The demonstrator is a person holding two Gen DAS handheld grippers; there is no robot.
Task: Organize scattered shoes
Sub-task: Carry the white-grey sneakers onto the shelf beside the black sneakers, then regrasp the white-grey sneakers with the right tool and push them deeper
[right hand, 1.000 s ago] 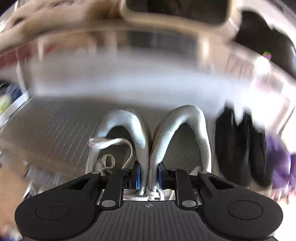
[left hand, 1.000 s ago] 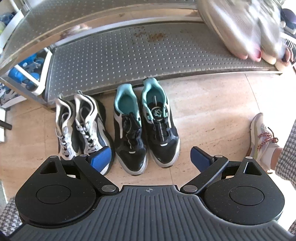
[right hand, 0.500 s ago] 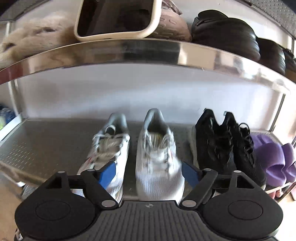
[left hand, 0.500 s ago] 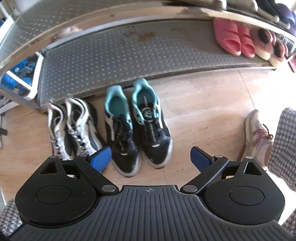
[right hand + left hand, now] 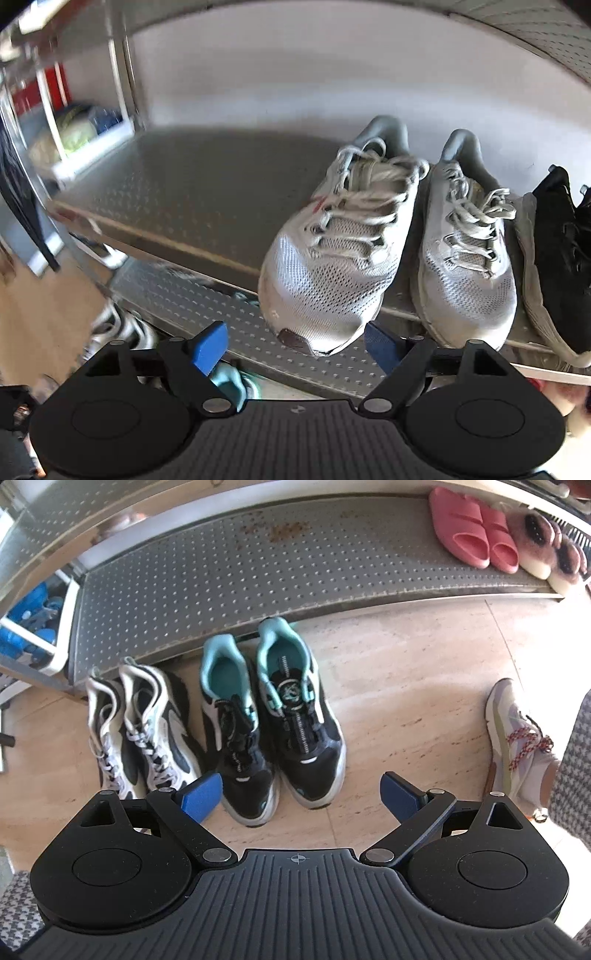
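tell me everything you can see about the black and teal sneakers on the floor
The black and teal sneakers are a pair standing upright side by side on the beige tiled floor, touching along their inner sides. Uppers look like black mesh with white panels; collars and linings are teal, soles whitish. The right-hand one has a round emblem on its tongue. Heels sit at the front edge of the perforated metal shelf, toes toward the camera. A black and white pair stands close beside them.
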